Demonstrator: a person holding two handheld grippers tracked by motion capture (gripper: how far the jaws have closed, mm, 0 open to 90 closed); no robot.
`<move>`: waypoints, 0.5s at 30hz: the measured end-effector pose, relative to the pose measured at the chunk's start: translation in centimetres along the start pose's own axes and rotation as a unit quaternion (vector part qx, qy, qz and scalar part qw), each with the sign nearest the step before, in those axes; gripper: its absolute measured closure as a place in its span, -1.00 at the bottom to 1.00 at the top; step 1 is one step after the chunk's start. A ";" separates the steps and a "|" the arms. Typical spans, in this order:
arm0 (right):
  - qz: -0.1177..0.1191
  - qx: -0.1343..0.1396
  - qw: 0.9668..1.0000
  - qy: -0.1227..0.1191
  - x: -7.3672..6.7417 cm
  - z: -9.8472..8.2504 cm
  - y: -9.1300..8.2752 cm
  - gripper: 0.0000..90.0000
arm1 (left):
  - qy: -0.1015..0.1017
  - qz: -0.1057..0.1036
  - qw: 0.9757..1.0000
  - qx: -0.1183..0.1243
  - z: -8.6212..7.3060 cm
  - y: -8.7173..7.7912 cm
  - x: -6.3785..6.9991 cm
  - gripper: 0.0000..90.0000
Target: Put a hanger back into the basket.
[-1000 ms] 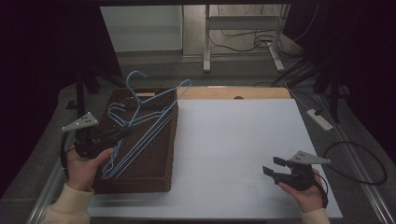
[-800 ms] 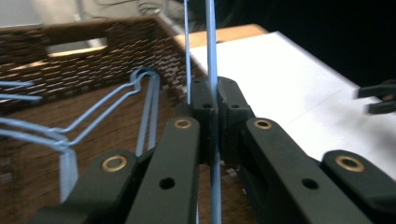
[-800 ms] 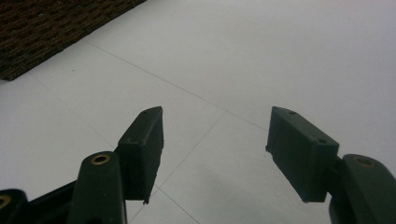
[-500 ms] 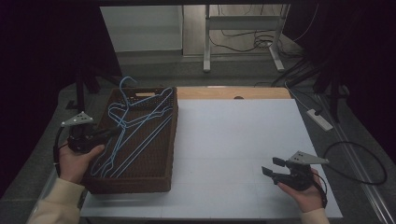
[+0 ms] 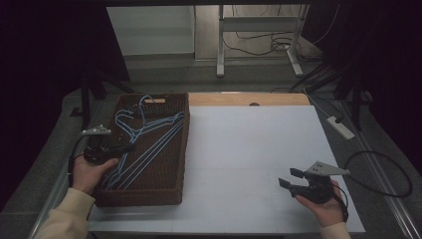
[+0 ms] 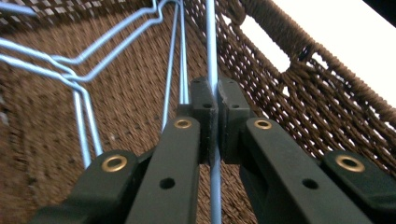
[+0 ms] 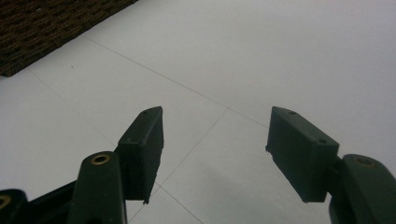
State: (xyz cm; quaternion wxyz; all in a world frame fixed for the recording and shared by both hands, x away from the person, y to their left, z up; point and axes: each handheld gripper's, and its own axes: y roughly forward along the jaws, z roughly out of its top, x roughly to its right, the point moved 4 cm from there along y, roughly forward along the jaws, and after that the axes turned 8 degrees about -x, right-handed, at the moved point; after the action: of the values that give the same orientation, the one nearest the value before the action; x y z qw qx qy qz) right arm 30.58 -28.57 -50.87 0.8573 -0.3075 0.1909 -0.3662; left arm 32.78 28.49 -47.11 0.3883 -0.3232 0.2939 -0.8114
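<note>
Hanger being lowered into basket

Blue wire hanger [image 6: 213, 42] is sitting pinched between the left gripper [image 6: 211, 100] pads, reaching ahead over the wicker basket [image 5: 182, 149] floor, probably for stacking. Right gripper [image 7: 215, 149] is waiting wide, empty, above the white table [image 7: 261, 56].

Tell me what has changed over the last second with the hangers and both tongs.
The left tongs, shut on a blue wire hanger, have come down: the hangers that stood tilted up above the wicker basket a second ago now lie low inside it. The grip has not been let go. The right tongs stayed open and unmoved over the white table.
</note>
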 end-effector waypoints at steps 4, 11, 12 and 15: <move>0.000 -0.002 1.000 0.001 0.0 0.0 0.1 -0.17 | -0.007 0.001 1.000 -0.013 -0.4 0.8 -0.4 0.93; 0.001 -0.004 1.000 0.004 0.1 0.0 0.1 -0.17 | -0.041 0.087 0.994 -0.052 -0.4 1.3 -1.9 0.86; 0.001 -0.005 1.000 0.003 0.0 0.0 0.1 -0.17 | -0.044 0.096 0.993 -0.051 -0.3 1.3 -2.1 0.83; 0.000 -0.005 1.000 0.002 0.0 0.0 0.1 -0.17 | -0.041 0.124 0.990 -0.047 -0.1 1.2 -2.4 0.62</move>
State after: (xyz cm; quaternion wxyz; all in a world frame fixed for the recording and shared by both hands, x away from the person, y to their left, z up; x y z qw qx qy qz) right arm 30.61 -28.53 -50.95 0.8554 -0.3109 0.1950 -0.3656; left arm 34.43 29.88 -48.80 0.4817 -0.3352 0.3533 -0.7285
